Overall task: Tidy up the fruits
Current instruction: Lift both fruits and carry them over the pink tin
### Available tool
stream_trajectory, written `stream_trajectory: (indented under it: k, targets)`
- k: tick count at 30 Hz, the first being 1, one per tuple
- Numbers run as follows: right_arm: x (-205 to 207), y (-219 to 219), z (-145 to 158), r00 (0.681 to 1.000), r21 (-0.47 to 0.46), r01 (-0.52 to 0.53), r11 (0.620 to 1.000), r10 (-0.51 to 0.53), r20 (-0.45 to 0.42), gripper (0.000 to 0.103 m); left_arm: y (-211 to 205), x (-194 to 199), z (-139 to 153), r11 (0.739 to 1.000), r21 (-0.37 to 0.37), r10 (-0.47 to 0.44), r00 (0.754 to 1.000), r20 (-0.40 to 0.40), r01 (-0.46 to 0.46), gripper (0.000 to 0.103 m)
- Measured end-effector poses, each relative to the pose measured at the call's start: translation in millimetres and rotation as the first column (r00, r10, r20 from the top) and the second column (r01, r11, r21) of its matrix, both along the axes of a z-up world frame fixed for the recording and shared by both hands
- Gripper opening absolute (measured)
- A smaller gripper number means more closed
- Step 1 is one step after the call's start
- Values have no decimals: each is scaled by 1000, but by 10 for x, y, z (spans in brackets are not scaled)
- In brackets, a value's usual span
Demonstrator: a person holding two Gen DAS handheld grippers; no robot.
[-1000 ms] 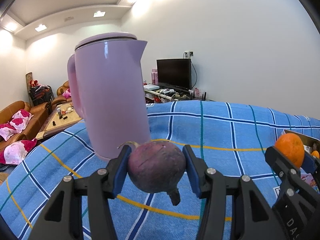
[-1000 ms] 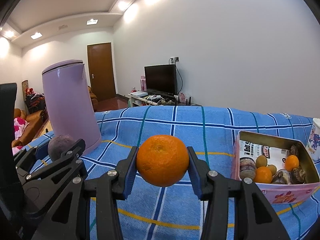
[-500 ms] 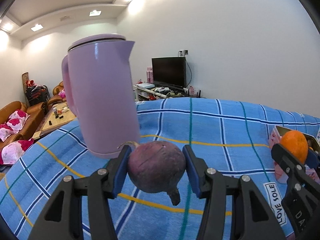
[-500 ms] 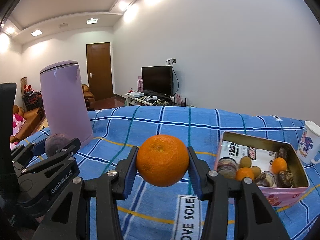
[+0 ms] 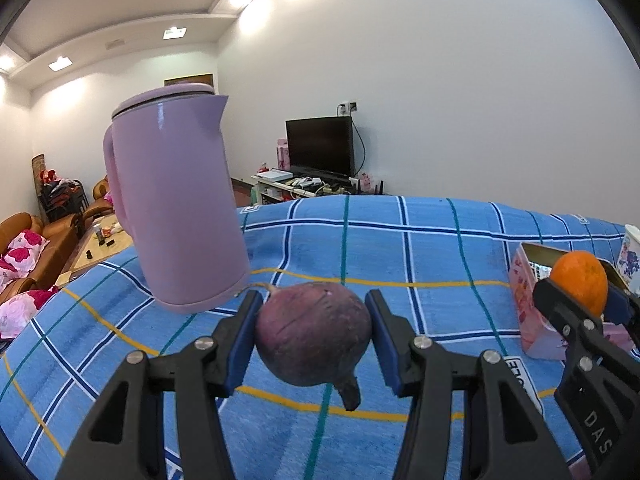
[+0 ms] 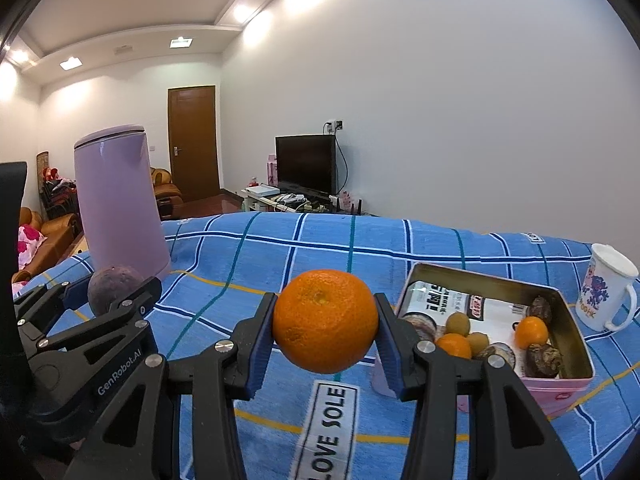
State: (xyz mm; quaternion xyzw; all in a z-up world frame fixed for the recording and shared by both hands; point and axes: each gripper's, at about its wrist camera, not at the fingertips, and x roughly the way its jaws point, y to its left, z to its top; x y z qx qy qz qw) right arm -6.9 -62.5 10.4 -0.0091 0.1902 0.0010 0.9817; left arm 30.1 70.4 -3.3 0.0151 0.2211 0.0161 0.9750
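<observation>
The left gripper (image 5: 314, 338) has its fingers clamped on a purple fruit (image 5: 314, 334) above the blue bench (image 5: 420, 256), the right gripper (image 6: 325, 334) on an orange (image 6: 325, 320) just beside the pink tin (image 6: 568, 384).

Cloth label (image 6: 326, 428): "LOVE SOLE", black letters on a white patch of the blue checked cloth.
Left gripper (image 6: 116, 370): "GenRobot.AI" in white on its black side.
Right gripper (image 5: 596, 432): "DAS", cut off.
</observation>
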Motion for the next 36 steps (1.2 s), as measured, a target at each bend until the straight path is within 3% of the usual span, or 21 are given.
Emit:
stream_trajectory:
  k: [36]
  targets:
    - [-384, -648, 40, 997, -17, 69, 997, -68, 23, 49, -734, -250, 27, 992, 25, -126, 992, -7, 126, 55]
